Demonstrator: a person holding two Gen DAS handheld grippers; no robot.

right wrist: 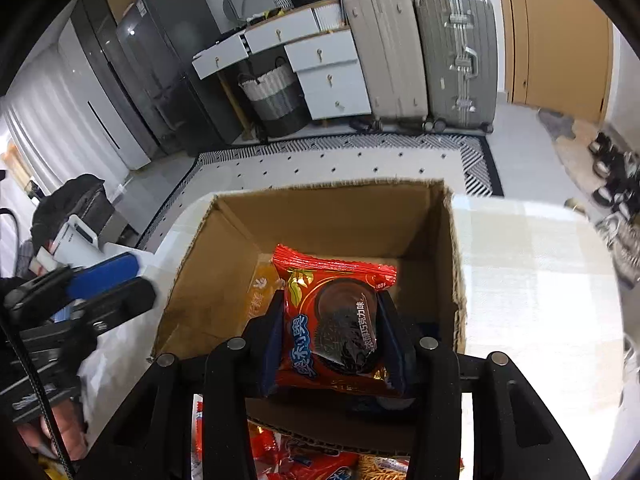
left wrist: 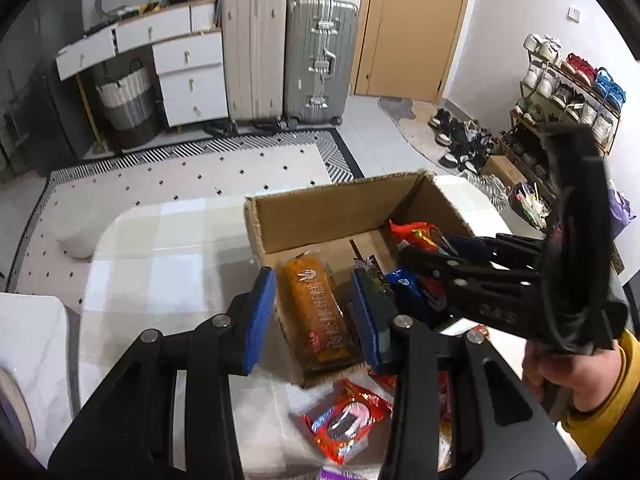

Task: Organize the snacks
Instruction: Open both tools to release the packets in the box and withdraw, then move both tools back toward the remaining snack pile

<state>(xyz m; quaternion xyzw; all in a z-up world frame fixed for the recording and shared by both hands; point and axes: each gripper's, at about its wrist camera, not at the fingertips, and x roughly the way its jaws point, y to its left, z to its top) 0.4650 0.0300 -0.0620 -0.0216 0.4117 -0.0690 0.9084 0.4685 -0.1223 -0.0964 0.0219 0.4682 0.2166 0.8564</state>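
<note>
- right gripper (right wrist: 332, 336) fingers pinch a red cookie packet (right wrist: 332, 320) over the cardboard box (right wrist: 452, 248)
- left gripper (left wrist: 312, 320) fingers sit narrow, nothing between them, near the box's front wall
- loose snack packets (left wrist: 344, 424) on the bench, half hidden by the grippers

A cardboard box (right wrist: 452, 248) stands on the table (left wrist: 160, 240); in it, a long cake packet (left wrist: 320, 312) lies at the left, a cookie packet (right wrist: 332, 320) above the box's near part; more snack packets (left wrist: 344, 424) lie on the table before the box; two suitcases (left wrist: 288, 56) stand behind, beside a drawer unit (left wrist: 192, 80).
</note>
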